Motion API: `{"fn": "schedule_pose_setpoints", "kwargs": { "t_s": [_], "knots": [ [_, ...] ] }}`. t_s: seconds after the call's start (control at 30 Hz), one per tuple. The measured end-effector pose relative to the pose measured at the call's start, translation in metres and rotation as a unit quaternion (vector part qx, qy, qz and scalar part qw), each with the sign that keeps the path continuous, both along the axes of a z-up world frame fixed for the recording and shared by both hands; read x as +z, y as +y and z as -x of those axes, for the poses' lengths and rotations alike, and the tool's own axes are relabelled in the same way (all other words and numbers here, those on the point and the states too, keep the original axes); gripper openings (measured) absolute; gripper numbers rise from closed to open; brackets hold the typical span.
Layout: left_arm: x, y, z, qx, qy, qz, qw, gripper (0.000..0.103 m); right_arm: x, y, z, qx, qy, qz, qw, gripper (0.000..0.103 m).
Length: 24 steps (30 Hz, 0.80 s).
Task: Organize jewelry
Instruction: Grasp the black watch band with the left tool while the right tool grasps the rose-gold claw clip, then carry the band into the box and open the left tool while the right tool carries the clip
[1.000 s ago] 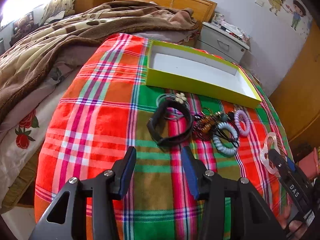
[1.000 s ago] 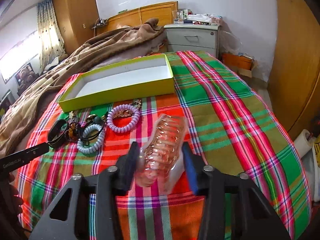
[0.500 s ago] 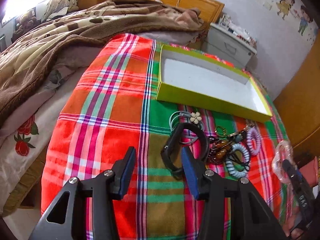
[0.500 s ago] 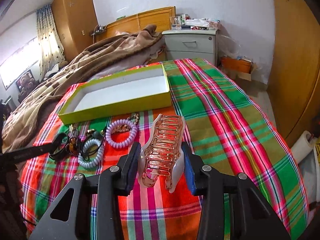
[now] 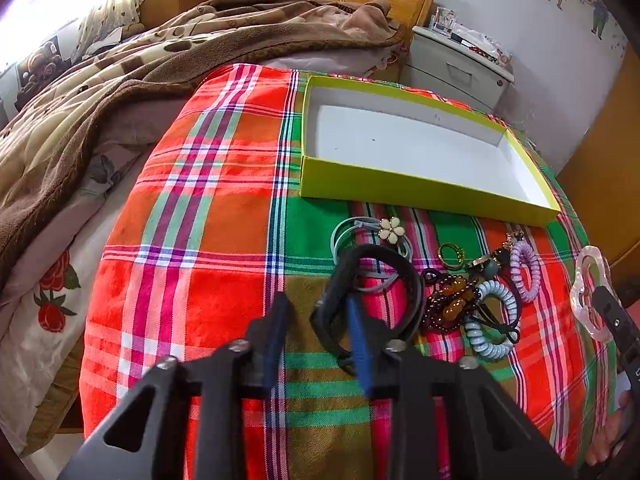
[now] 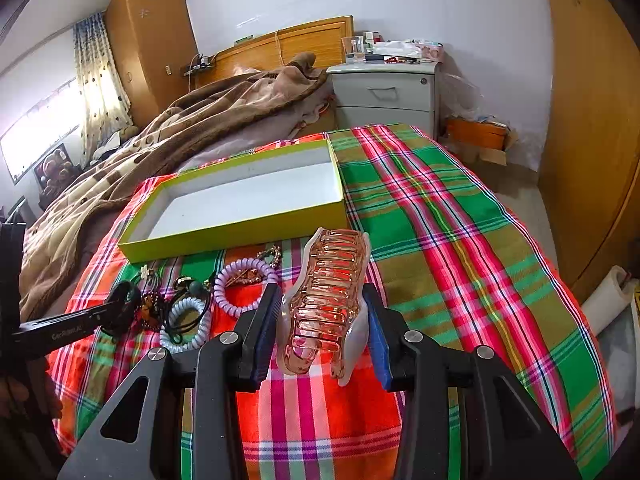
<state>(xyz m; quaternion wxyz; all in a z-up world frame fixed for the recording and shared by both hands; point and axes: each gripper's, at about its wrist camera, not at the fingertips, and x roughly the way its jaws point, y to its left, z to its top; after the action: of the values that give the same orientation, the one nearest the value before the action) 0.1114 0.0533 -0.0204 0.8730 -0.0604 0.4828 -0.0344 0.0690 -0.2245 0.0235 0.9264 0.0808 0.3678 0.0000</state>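
Now the pink hair clip (image 6: pixel 326 300) sits pinched between the pads of the right claw (image 6: pixel 320 332), raised over the plaid cloth (image 6: pixel 440 240) just short of the green box (image 6: pixel 236 232). Beside it the left claw (image 5: pixel 316 336) has just been closing; one side of the black bracelet (image 5: pixel 400 276) lies between its narrowed fingers, though whether the pads press on it I cannot tell. Coiled hair ties (image 5: pixel 496 320) and beads (image 5: pixel 452 304) lie alongside.

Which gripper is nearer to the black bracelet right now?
Left. The left gripper has one finger inside the black bracelet, its jaws just closing around the band. The right gripper holds the pink hair claw, off beyond the coiled hair ties.
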Motion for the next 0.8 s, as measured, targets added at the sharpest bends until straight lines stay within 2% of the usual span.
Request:
{"fn": "schedule_pose_setpoints", "kwargs": {
  "t_s": [0.03,0.17,0.6,0.8],
  "knots": [
    [0.000,0.001,0.000,-0.001,0.002,0.007,1.0000,0.019,0.000,0.000,-0.001,0.000,0.000,-0.001,1.000,0.041],
    [0.002,0.000,0.001,-0.002,0.000,0.012,0.9999,0.015,0.001,0.000,-0.004,0.002,-0.001,-0.004,1.000,0.041],
    [0.026,0.009,0.002,0.008,-0.028,0.018,0.9994,0.015,0.017,-0.001,-0.016,0.012,-0.020,0.001,1.000,0.041],
    [0.042,0.013,-0.013,0.008,-0.043,0.025,0.9987,0.015,0.034,0.002,-0.038,0.042,-0.031,0.007,0.999,0.041]
  ]
}}
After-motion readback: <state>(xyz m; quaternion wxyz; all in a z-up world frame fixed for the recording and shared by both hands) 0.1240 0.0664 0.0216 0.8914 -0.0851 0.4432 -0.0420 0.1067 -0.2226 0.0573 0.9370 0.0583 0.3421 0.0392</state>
